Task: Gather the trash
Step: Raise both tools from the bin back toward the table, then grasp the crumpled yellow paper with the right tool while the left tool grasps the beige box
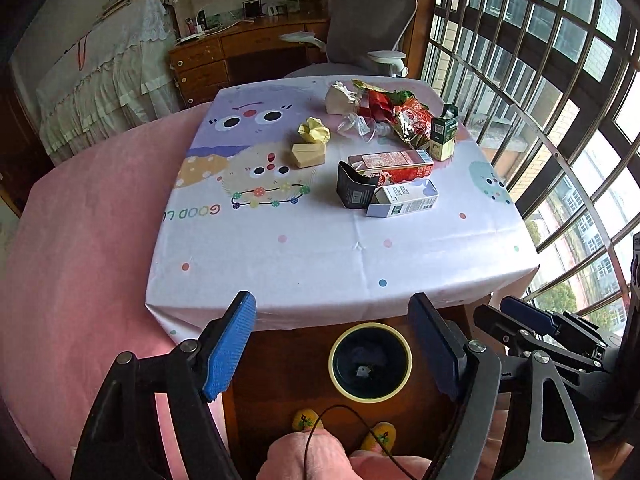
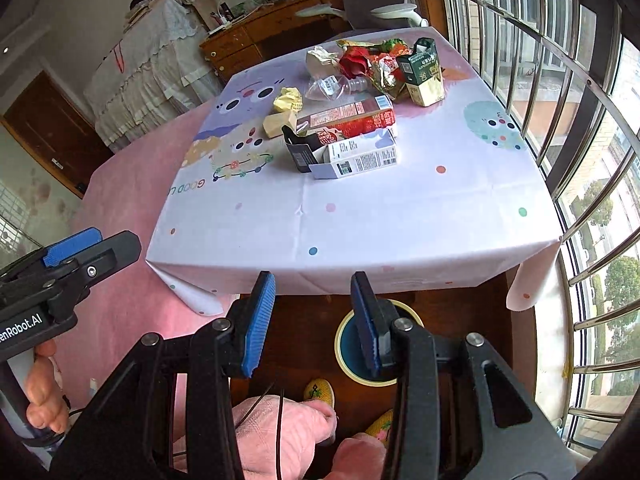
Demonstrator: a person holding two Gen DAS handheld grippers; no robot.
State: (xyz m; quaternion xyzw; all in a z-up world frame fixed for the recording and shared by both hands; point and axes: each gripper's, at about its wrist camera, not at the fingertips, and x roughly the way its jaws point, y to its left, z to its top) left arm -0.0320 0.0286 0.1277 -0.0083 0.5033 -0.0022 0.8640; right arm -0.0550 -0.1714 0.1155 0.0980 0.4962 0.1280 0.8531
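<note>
A square table point(image 1: 320, 248) draped in a smooth cartoon-print cloth is seen filling the frame centre; its near half lies bare up to the front edge, leaving open room. Trash is clustered in the upper right of the cloth: a red carton point(image 1: 394, 166), a white box point(image 1: 404, 199), a crinkled foil wrapper point(image 1: 404, 118), a green carton point(image 1: 444, 132) and crumpled yellow paper point(image 1: 314, 130). A round yellow-rimmed bin point(image 1: 370, 361) is seen on the dark floor below the front edge. The left gripper point(image 1: 334, 346) is held wide, nothing between its ribbed blue pads. The right gripper point(image 2: 314, 322) is parted more narrowly, also empty.
</note>
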